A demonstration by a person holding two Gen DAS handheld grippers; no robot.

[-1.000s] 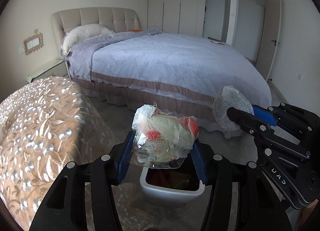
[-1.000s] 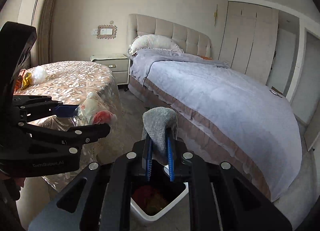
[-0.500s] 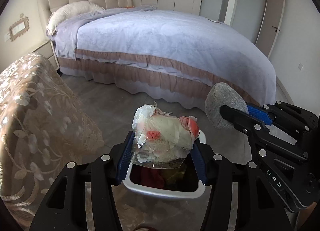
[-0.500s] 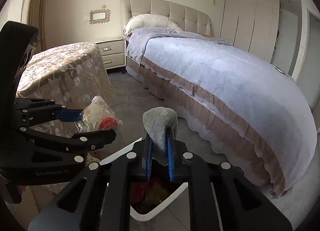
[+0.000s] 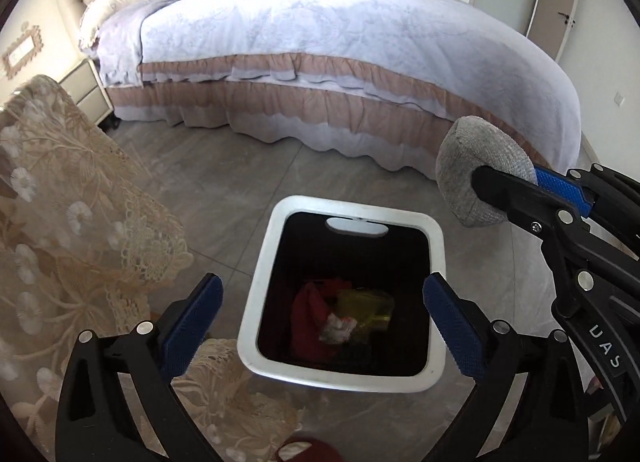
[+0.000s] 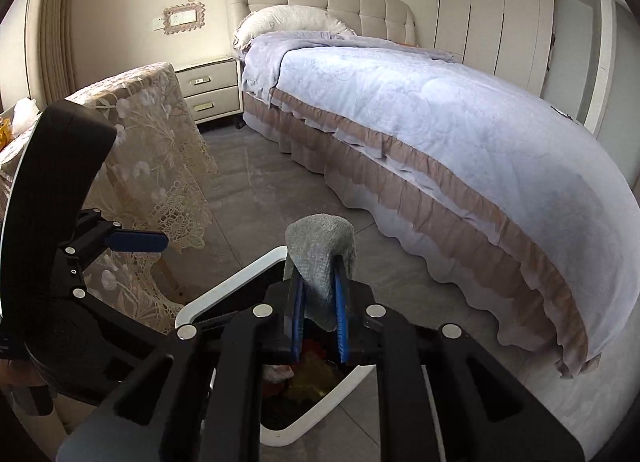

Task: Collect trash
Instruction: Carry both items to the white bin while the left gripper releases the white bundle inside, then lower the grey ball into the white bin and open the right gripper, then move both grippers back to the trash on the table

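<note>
lace-patterned beige cloth point(image 5: 68, 230) drapes the counter at far left, its hem hanging to the grey tiled floor point(image 5: 224, 182). left tongs point(image 5: 324, 326) hang above the white rectangular plastic bin point(image 5: 437, 246), blue ribbed pads spread wide either side of the bin's mouth; the jaws have just been opening, with nothing between them. down in the bin's dark inside lies trash: a red crumpled wrapper point(image 5: 310, 314), a yellow-green plastic bag point(image 5: 368, 308), a small pale scrap point(image 5: 338, 328) between. to the right, right tongs point(image 6: 318, 326) are closed on a grey knitted cloth point(image 6: 320, 258), which folds over the pad tips and stands up above them, near the bin's right edge. behind all this, a bed with a lavender quilt point(image 5: 340, 34) and pinkish-brown ruffled skirt, beige tufted headboard point(image 6: 340, 2), white two-drawer nightstand point(image 6: 210, 92).
</note>
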